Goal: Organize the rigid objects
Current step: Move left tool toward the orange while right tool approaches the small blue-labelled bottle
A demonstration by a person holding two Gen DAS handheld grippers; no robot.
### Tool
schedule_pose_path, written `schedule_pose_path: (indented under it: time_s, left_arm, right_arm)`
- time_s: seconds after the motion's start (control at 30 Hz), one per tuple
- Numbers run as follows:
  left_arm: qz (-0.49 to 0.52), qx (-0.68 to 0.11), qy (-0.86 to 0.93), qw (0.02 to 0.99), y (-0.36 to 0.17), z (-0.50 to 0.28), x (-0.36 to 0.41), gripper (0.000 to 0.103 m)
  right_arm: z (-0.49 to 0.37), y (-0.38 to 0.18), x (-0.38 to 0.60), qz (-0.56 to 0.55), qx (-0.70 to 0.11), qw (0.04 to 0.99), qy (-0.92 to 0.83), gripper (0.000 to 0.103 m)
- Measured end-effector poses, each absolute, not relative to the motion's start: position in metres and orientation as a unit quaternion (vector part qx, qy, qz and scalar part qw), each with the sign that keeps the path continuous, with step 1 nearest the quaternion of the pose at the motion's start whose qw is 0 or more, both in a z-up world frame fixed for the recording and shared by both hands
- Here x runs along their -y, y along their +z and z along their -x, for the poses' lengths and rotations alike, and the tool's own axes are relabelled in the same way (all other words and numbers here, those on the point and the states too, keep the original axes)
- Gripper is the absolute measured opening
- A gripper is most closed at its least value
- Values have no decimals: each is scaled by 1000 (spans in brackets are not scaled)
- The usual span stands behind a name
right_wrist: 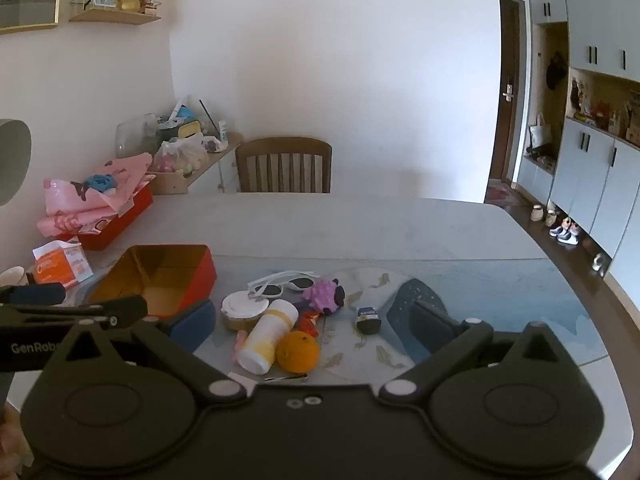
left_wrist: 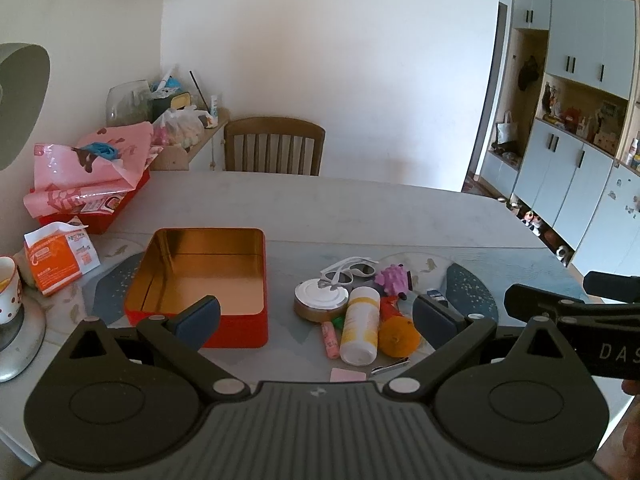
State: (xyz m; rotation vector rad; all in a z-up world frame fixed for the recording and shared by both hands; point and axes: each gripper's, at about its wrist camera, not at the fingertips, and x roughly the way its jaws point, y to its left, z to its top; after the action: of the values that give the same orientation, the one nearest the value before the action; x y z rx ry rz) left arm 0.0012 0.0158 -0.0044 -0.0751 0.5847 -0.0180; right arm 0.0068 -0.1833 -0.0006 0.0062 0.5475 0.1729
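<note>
An empty red tin [left_wrist: 200, 276] [right_wrist: 160, 280] with a gold inside stands open on the table. To its right lies a pile: a white and yellow bottle [left_wrist: 360, 326] [right_wrist: 268, 336], an orange [left_wrist: 398, 336] [right_wrist: 298, 352], a round white-lidded can [left_wrist: 320, 300] [right_wrist: 242, 310], white sunglasses [left_wrist: 348, 270] [right_wrist: 284, 284], a purple spiky toy [left_wrist: 392, 280] [right_wrist: 324, 296], a pink tube [left_wrist: 330, 340] and nail clippers [left_wrist: 390, 366] [right_wrist: 286, 378]. My left gripper [left_wrist: 316, 316] is open, held back above the tin and pile. My right gripper [right_wrist: 312, 328] is open, above the pile, nothing between its pads.
A small dark blue-labelled item [right_wrist: 368, 318] lies right of the pile. An orange packet [left_wrist: 60, 264], a mug [left_wrist: 8, 288] and a red box under pink bags [left_wrist: 92, 180] crowd the left side. A wooden chair [left_wrist: 274, 146] stands at the far edge of the table [left_wrist: 360, 208].
</note>
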Motion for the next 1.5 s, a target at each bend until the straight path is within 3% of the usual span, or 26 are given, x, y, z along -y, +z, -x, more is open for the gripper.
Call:
schedule_pose_path:
  time_s: [0.3,0.87,1.2,1.43,1.5]
  left_arm:
    - [42,-296,-5,954,-9,-13,-8,103]
    - [36,-298,41,953,-24,-75,13,103]
    - [5,-344,-2,939,-67,-98,46,103]
    - [-16,-368,-63,928,-98,-114,82,102]
    - [-22,-375,-70,924,-105,-118,90,97]
  right_arm:
    - [-19,-5,192,-10,-281,955,95,103]
    - [-120,-32,239,-28,-277,947,162,93]
    - [-178,-83,261,33,-346,917,195,86]
    - [-208,-125,261,65,-402,885,224,72]
    - [-215,-132,260,74,-409,880,229,71]
